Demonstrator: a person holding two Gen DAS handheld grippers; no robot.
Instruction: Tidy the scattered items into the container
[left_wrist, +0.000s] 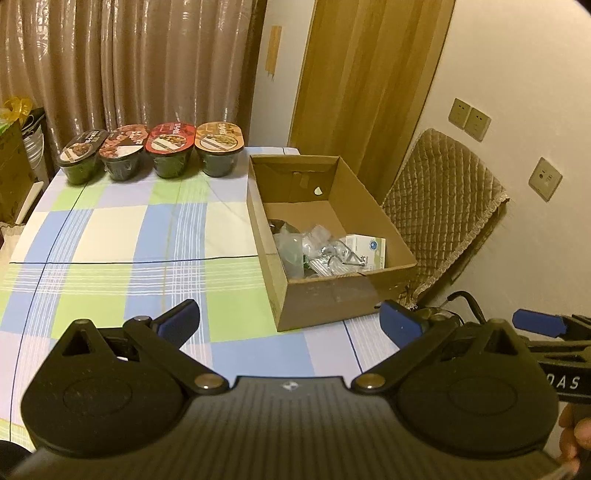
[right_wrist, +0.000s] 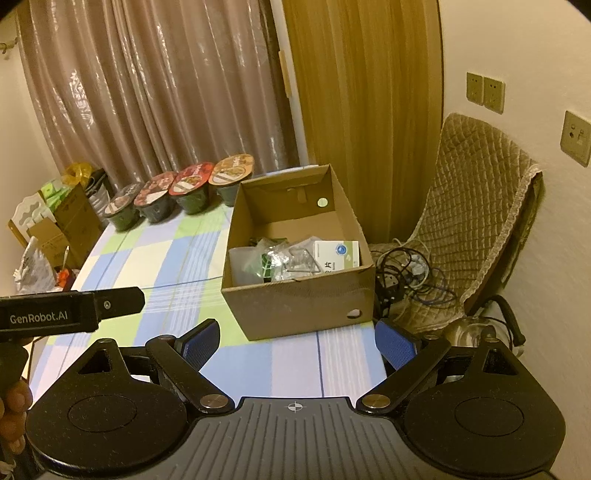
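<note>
An open cardboard box (left_wrist: 332, 295) (right_wrist: 295, 306) stands on the right side of the checked tablecloth. Inside lie a white and green carton (left_wrist: 367, 251) (right_wrist: 338, 254) and clear plastic bags (left_wrist: 314, 251) (right_wrist: 280, 258). Four sealed food bowls (left_wrist: 151, 147) (right_wrist: 177, 192) line the table's far edge. My left gripper (left_wrist: 291, 325) hovers open and empty over the near table, short of the box. My right gripper (right_wrist: 297, 341) is open and empty too, just in front of the box. Each gripper shows at the edge of the other's view.
A chair with a quilted cover (left_wrist: 447, 206) (right_wrist: 476, 229) stands right of the table, cables (right_wrist: 410, 273) on its seat. Curtains (left_wrist: 122, 62) hang behind. Boxes and bags (right_wrist: 55, 225) crowd the floor at the far left. The tablecloth (left_wrist: 122, 236) spreads left of the box.
</note>
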